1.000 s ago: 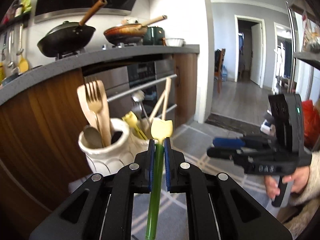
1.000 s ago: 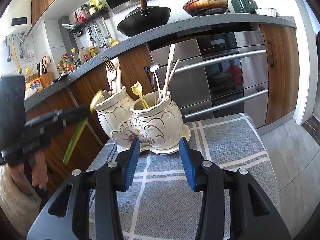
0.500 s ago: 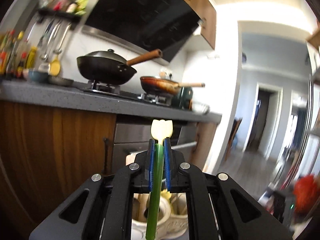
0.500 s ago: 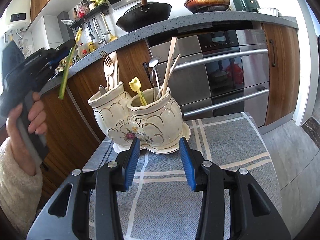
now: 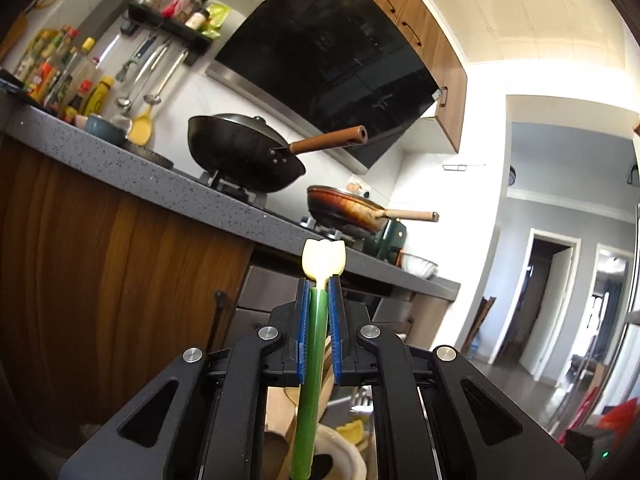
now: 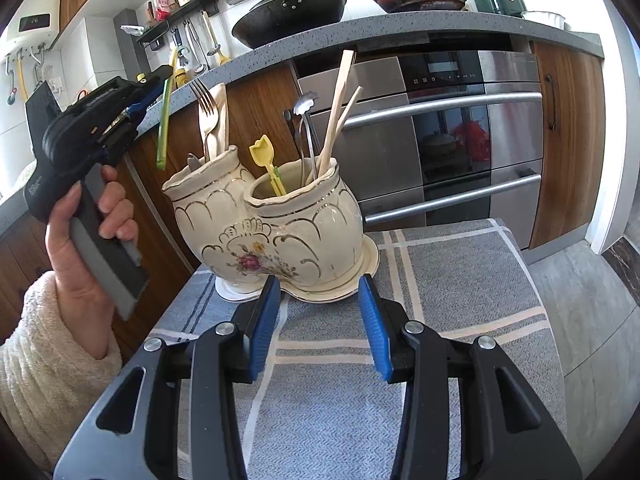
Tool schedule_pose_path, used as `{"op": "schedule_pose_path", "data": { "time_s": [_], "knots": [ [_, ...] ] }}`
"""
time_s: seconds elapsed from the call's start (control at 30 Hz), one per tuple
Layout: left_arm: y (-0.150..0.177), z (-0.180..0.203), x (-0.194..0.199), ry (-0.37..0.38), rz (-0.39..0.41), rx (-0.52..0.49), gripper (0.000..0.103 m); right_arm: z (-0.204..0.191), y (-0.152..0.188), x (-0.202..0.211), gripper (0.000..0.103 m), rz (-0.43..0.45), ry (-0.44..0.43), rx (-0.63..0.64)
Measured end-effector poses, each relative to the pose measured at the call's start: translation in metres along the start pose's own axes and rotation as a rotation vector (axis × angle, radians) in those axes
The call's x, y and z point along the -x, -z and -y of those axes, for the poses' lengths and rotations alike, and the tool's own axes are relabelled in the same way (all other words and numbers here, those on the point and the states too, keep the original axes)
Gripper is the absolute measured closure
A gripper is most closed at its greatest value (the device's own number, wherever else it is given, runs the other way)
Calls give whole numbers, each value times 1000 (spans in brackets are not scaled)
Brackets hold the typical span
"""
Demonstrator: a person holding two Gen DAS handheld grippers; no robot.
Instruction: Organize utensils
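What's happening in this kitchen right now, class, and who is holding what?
A person is sorting utensils into a cream two-pocket ceramic holder on a grey checked cloth. The left gripper is shut on a green-handled utensil with a pale tulip-shaped head, held in the air up and to the left of the holder. The right gripper hangs open and empty in front of the holder. A matching yellow tulip utensil, a fork and chopsticks already stand in the pockets.
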State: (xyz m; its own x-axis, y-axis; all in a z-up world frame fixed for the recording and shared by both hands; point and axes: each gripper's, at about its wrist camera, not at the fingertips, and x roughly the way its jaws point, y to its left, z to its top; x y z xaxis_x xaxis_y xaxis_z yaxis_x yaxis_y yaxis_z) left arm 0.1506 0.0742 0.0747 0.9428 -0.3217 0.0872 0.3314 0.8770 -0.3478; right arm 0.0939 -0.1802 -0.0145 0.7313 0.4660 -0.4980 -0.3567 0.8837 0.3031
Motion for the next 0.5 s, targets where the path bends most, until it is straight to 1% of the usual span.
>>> {"op": "schedule_pose_path", "data": {
  "time_s": [0.13, 0.23, 0.5],
  "knots": [
    [18, 1, -5, -29, -28, -46, 93, 4, -1, -2, 62, -2, 4, -2],
    [25, -6, -3, -29, -79, -22, 93, 5, -2, -3, 62, 2, 0, -7],
    [38, -12, 30, -48, -202, -38, 93, -2, -4, 0, 62, 21, -33, -4]
  ]
}}
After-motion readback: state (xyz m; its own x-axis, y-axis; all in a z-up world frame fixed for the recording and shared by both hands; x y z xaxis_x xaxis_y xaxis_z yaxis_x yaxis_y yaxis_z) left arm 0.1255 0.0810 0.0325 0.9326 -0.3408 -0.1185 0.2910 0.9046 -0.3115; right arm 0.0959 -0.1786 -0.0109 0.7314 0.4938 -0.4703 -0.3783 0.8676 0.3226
